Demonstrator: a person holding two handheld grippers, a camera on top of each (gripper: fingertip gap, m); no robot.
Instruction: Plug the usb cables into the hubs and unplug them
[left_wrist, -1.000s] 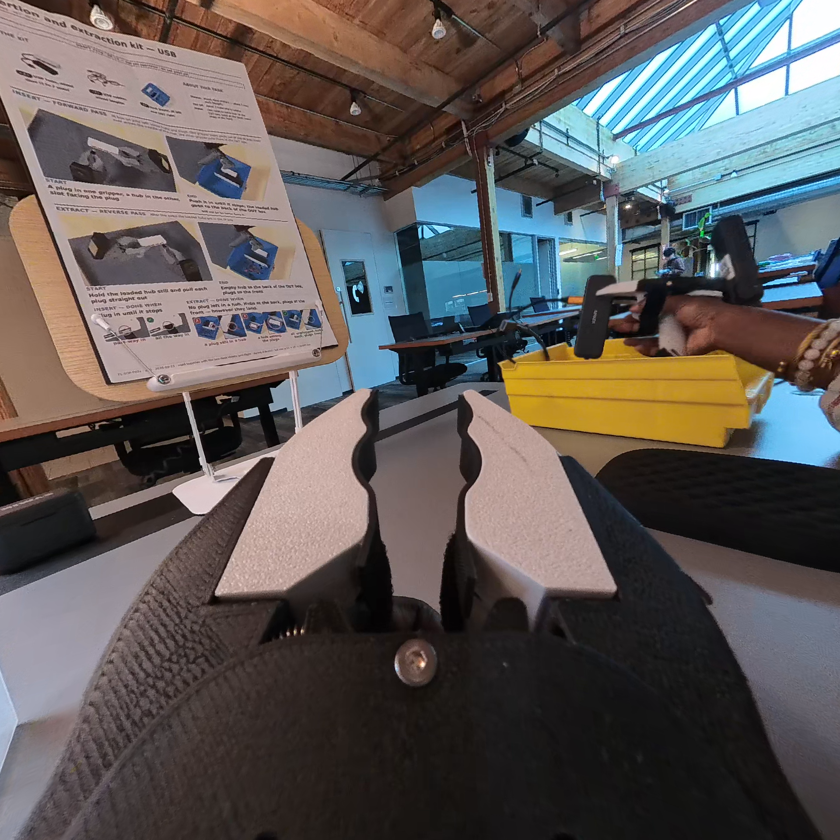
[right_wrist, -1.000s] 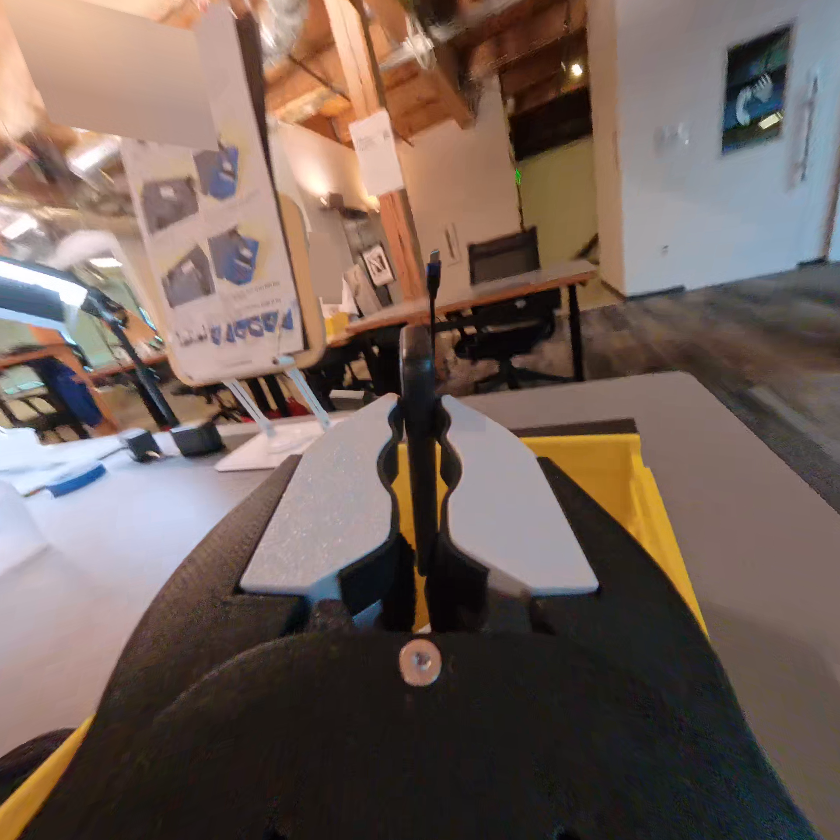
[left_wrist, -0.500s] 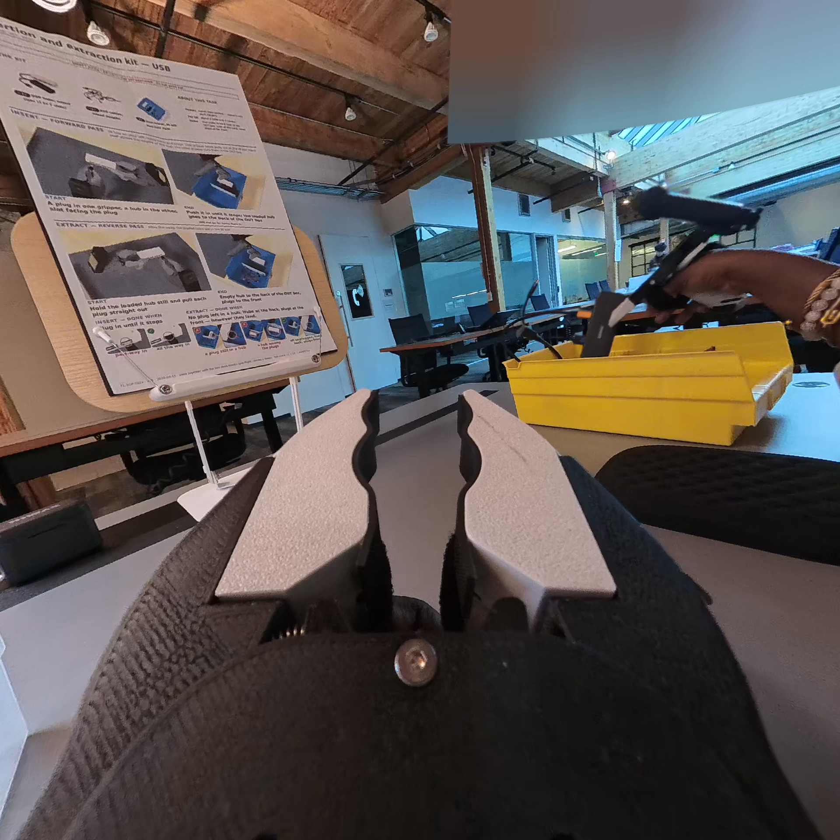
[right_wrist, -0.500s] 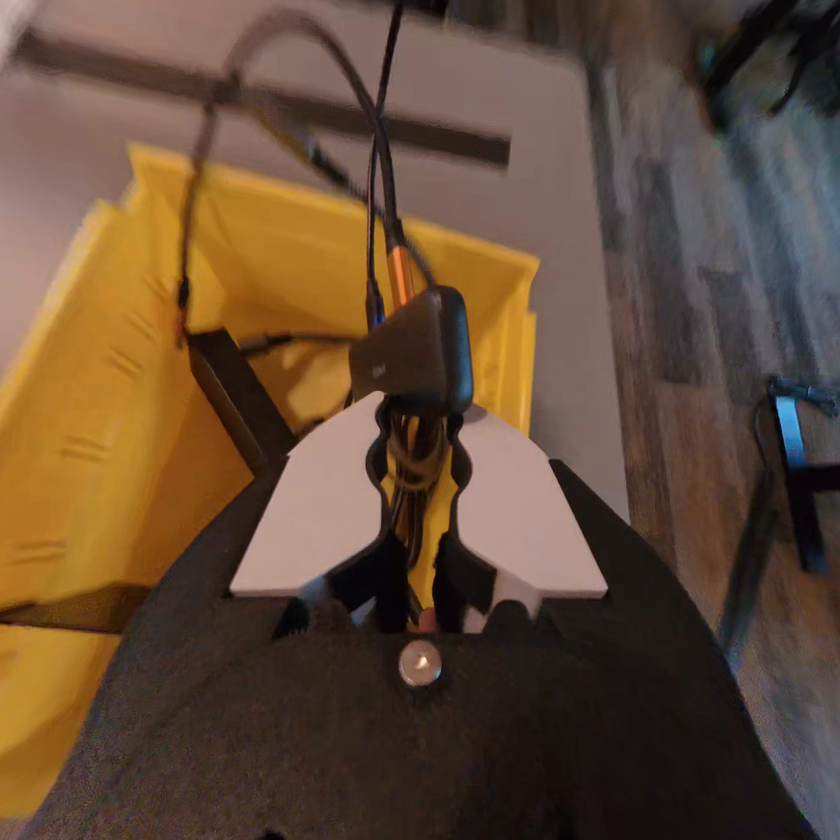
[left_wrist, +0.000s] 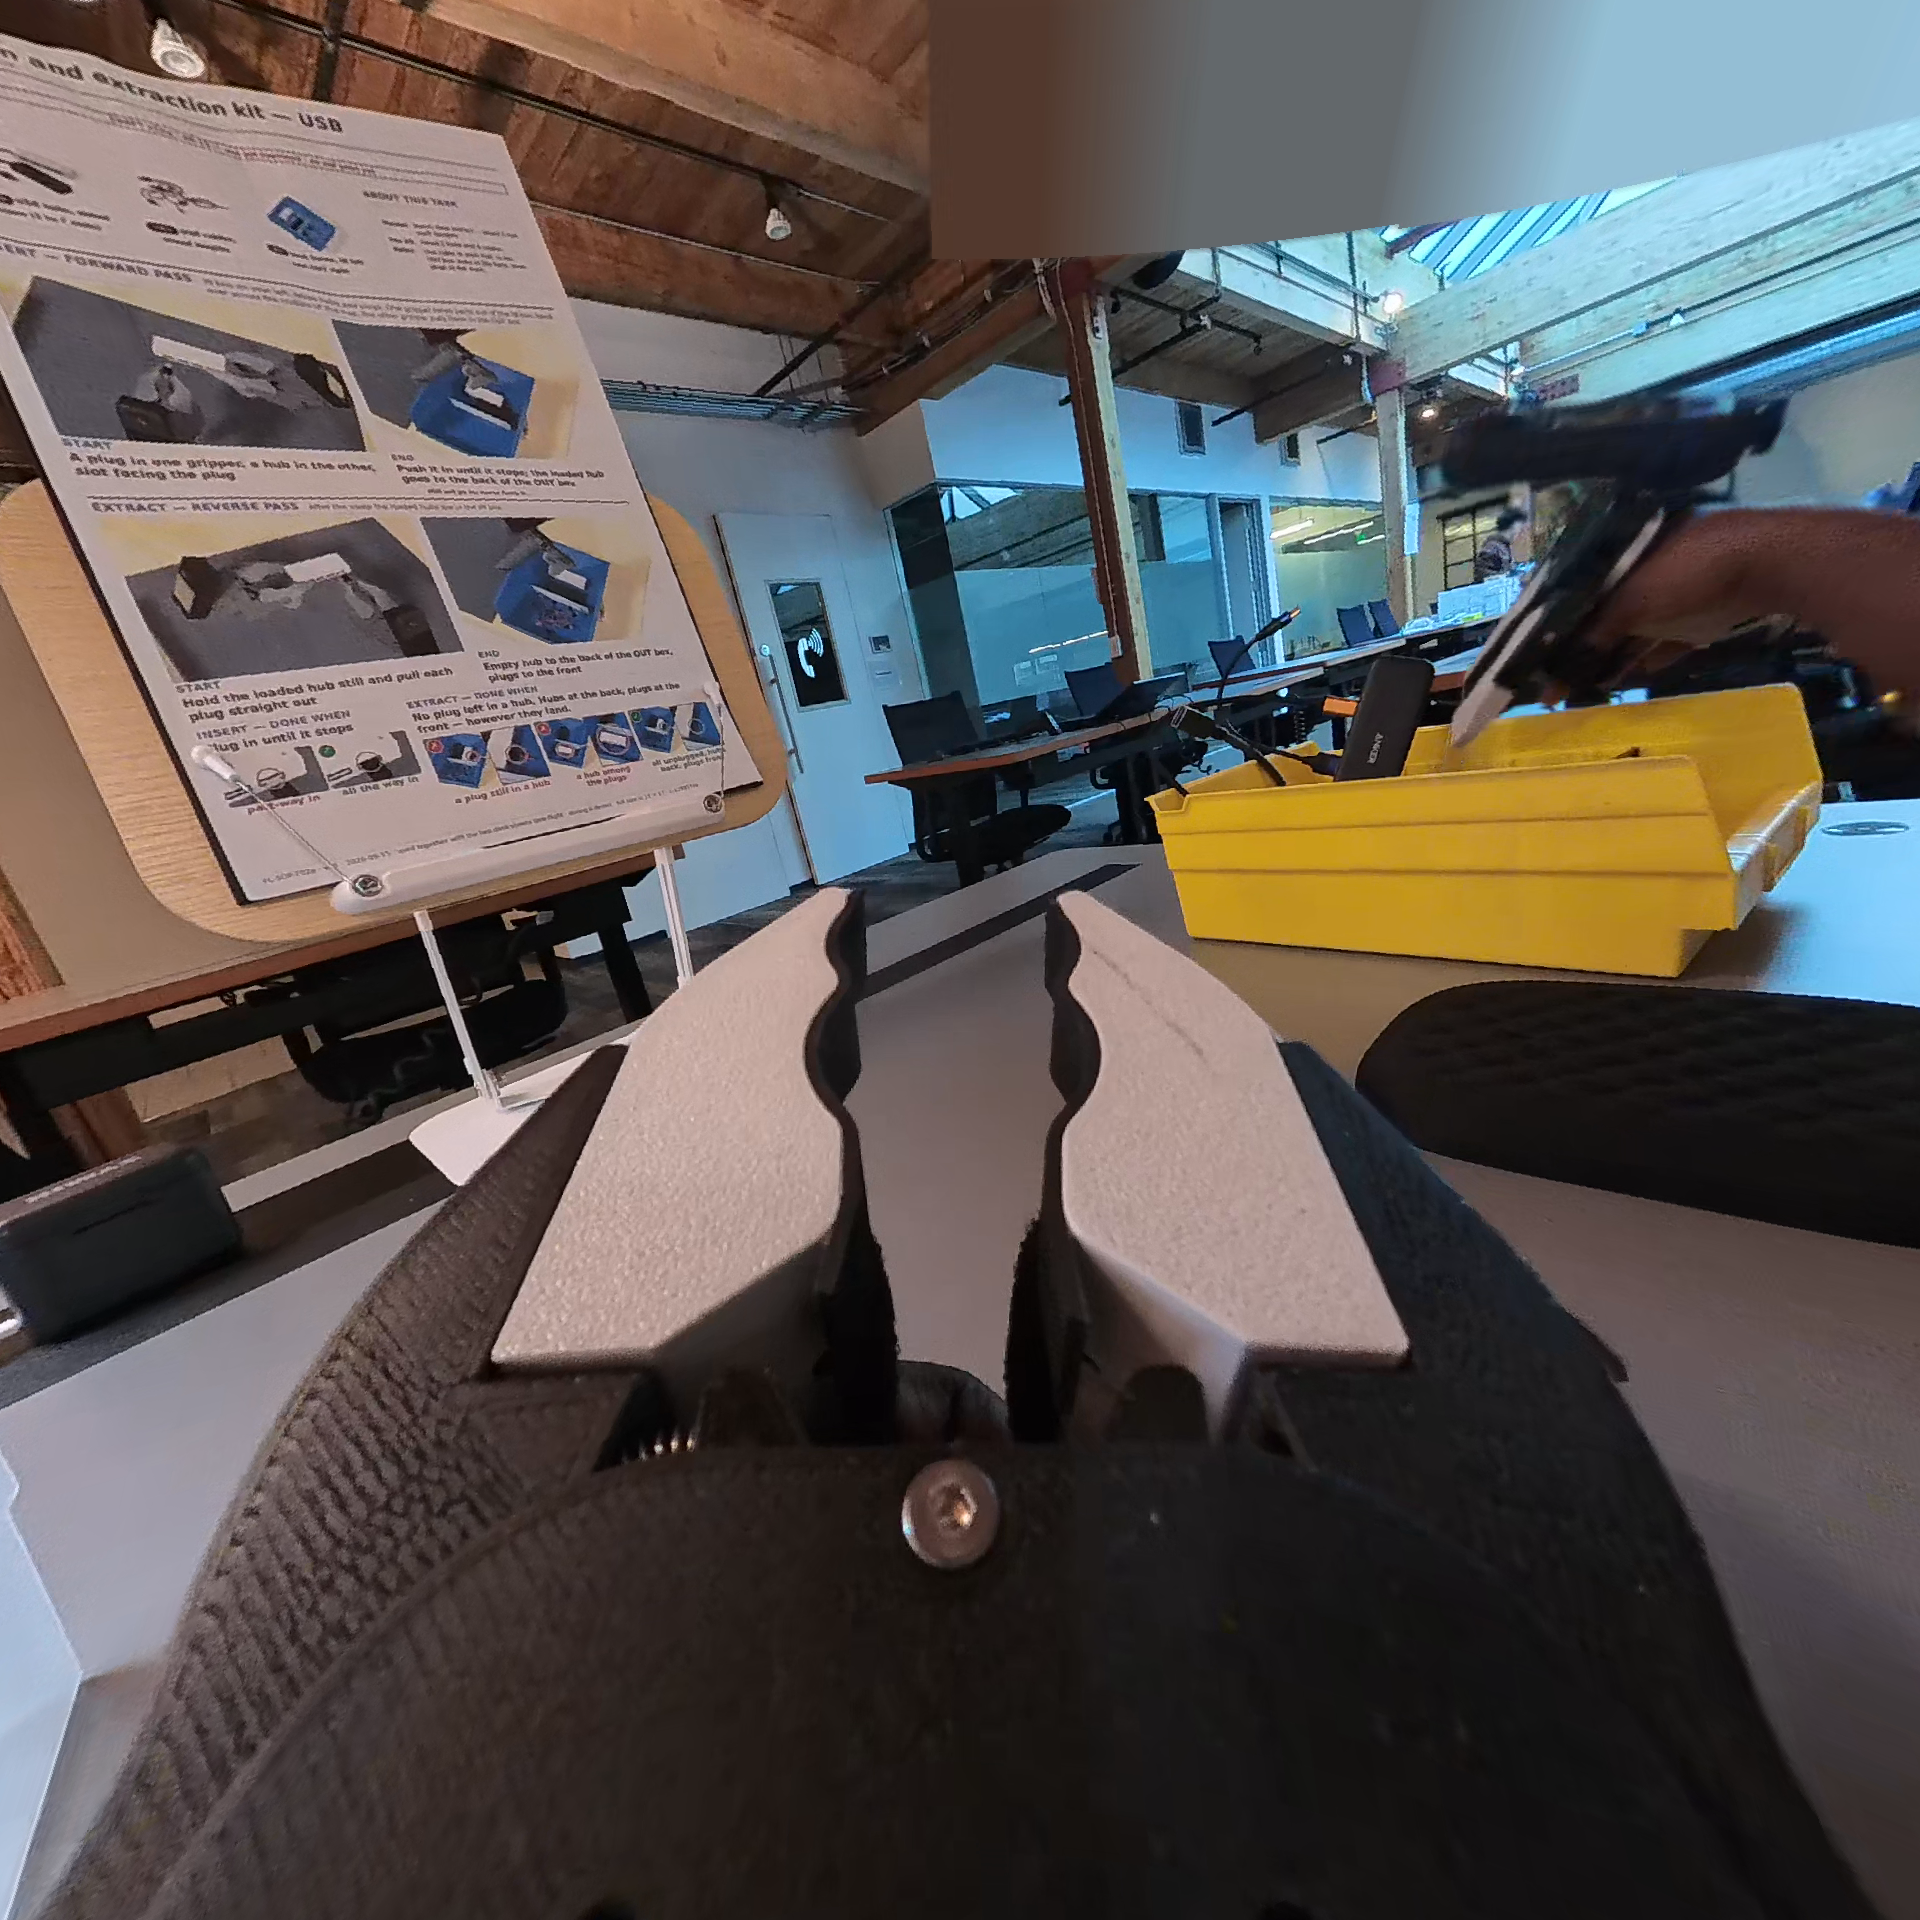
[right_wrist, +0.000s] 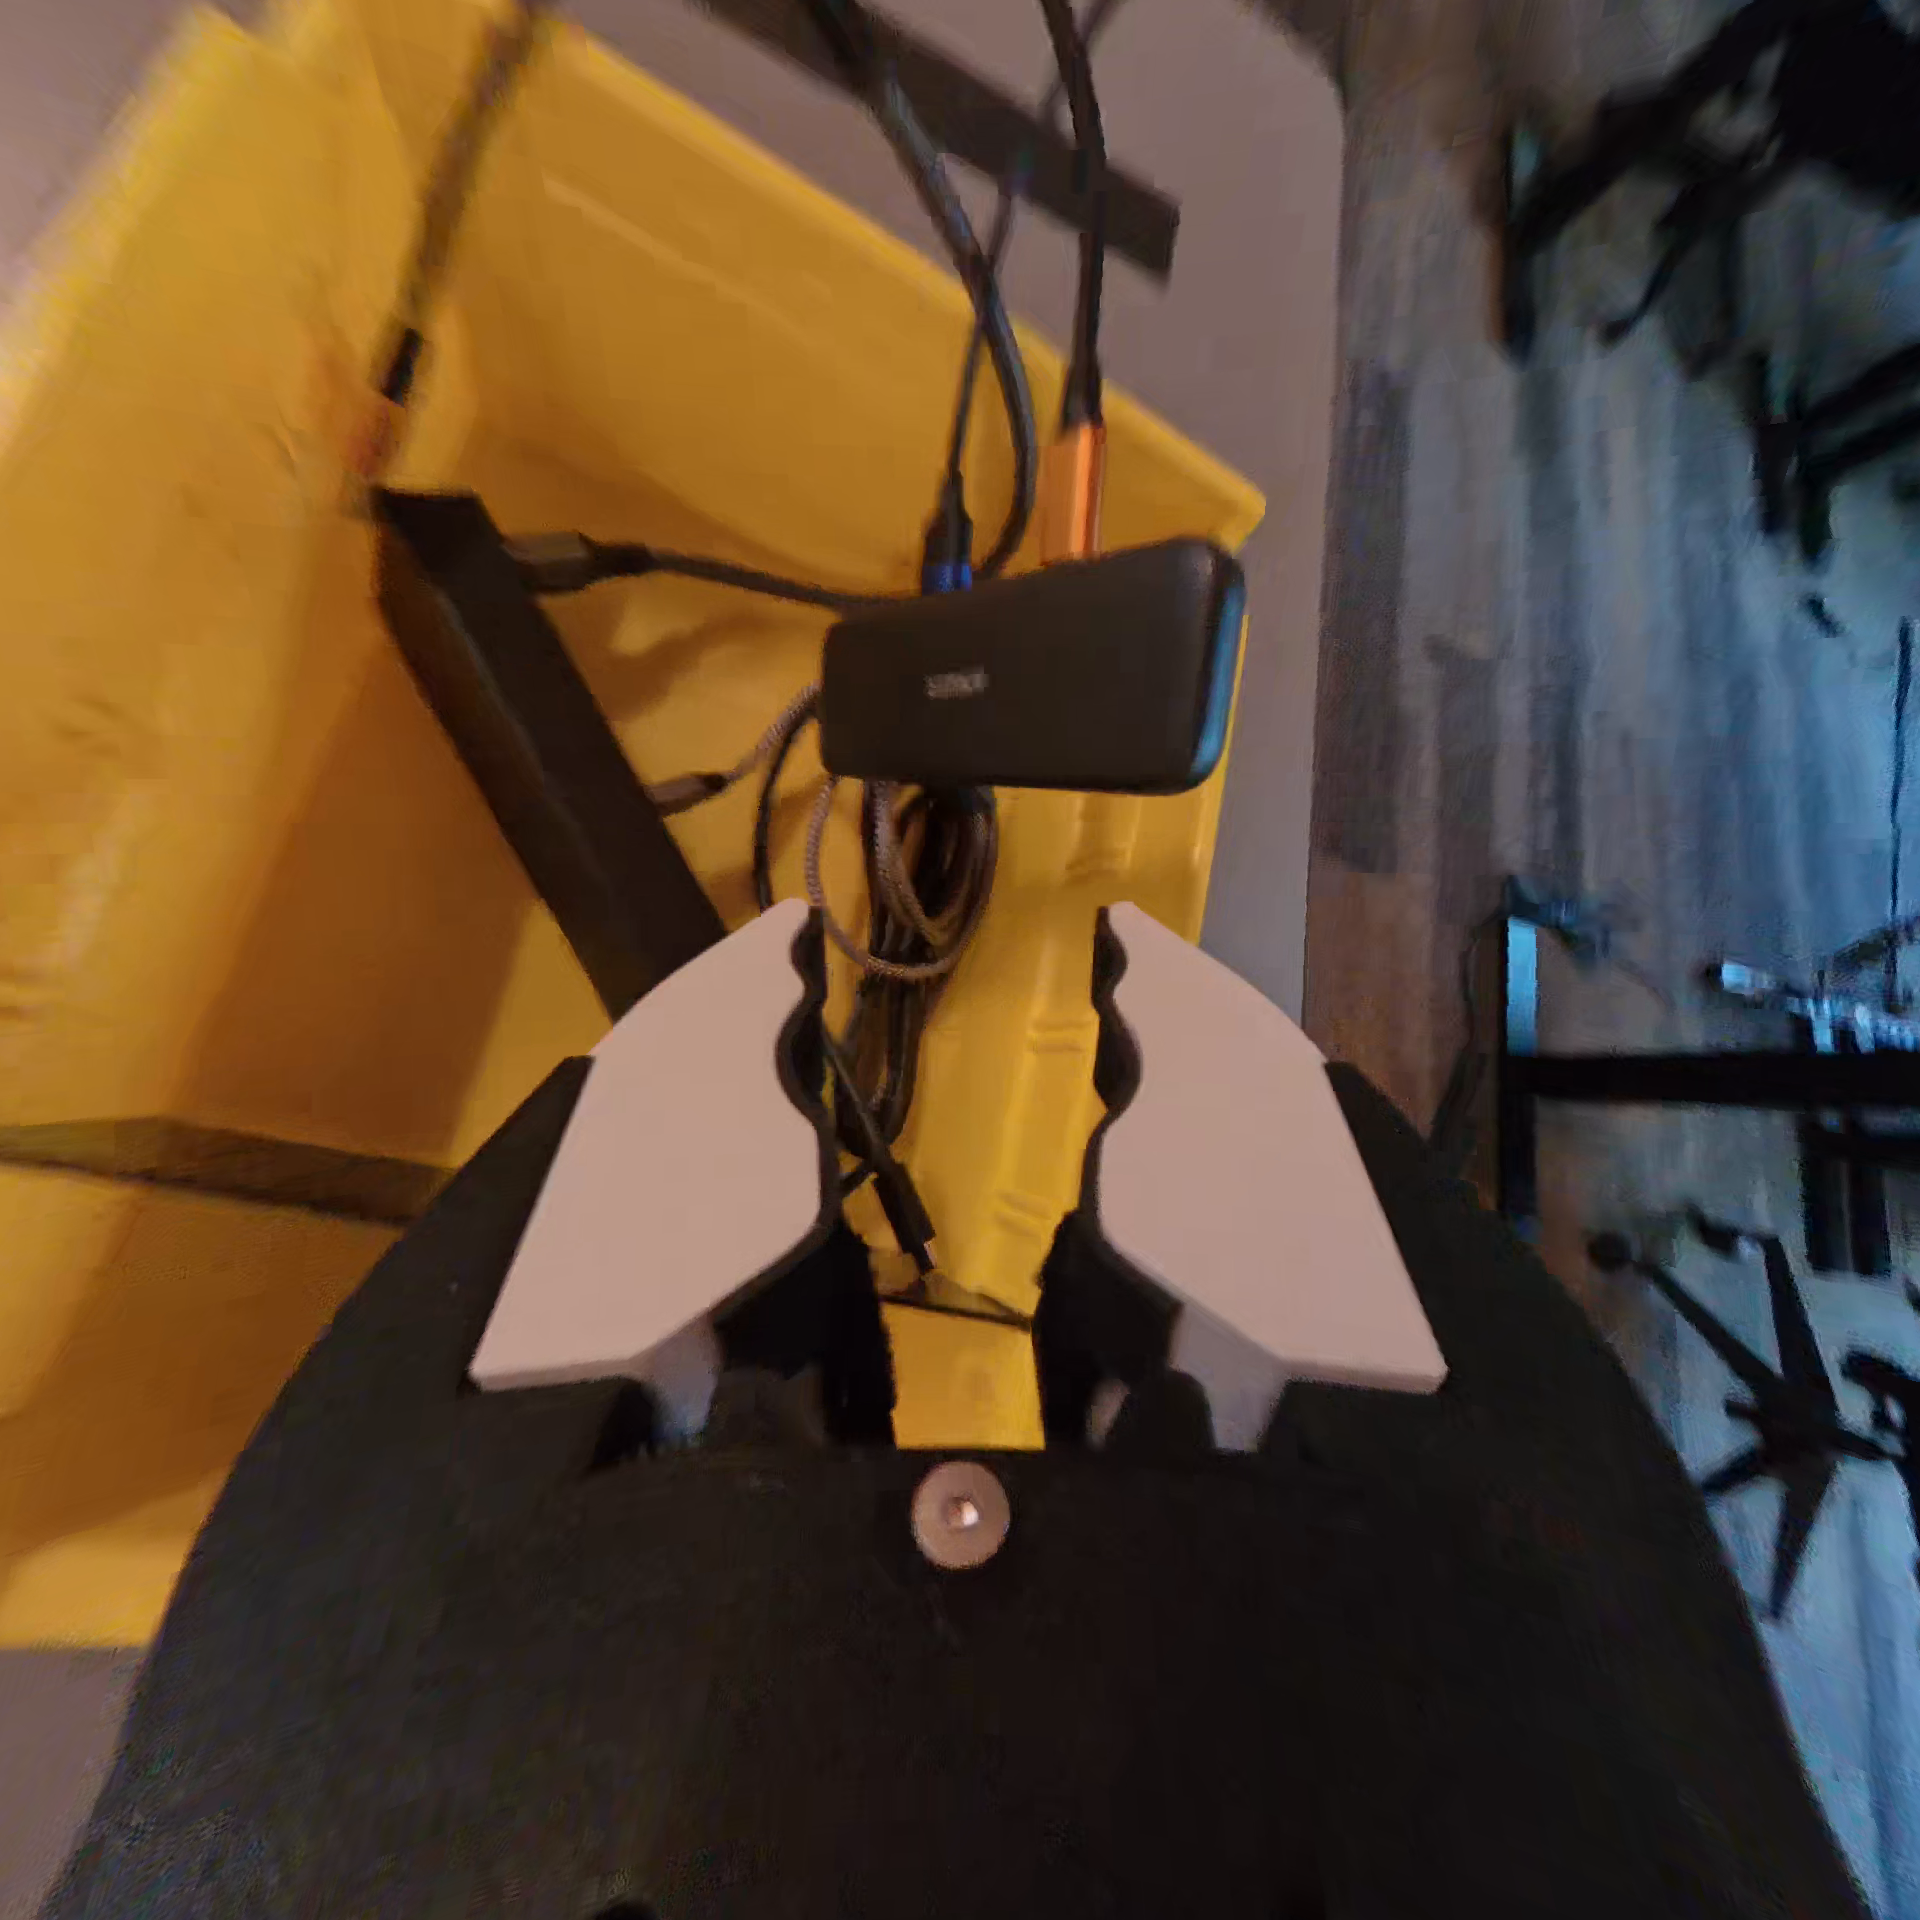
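A: Right gripper (right_wrist: 956, 940) is tipped down over the yellow plastic bin (right_wrist: 312, 644), grey jaws spread wide, nothing between the pads. The flat black rectangular hub (right_wrist: 1034, 675) sits just past the fingertips at twelve o'clock, free of them

B: And the left gripper (left_wrist: 951, 935)?

A: Low over the grey tabletop (left_wrist: 1766, 1403), jaws parted a moderate way, empty. From its camera the bin (left_wrist: 1455, 862) is out at two o'clock, with the hub (left_wrist: 1377, 722) poking up over the rim

B: What could spoil this?

A: That hub looks to be leaning on cables rather than lying flat, so my worry is it tips or slides. And the dark braided cable bundle (right_wrist: 914, 904) runs right between the open fingers: lift away carelessly and a loop could snag and drag the lot out

B: Plugs?

A: The orange-sleeved plug (right_wrist: 1075, 488) and the blue-collared plug (right_wrist: 951, 566) meet the hub's far edge. A tug on their leads could half-pull them, I reckon

B: Count, please

A: Two grippers, one bin. One hub for certain; a long black bar (right_wrist: 520, 717) at ten o'clock with a cable at its end may be a second, I can't tell. Two plugs at the hub, and a loose black connector (right_wrist: 904, 1210) dangling between the fingers. Individual cables are too blurred and tangled to count
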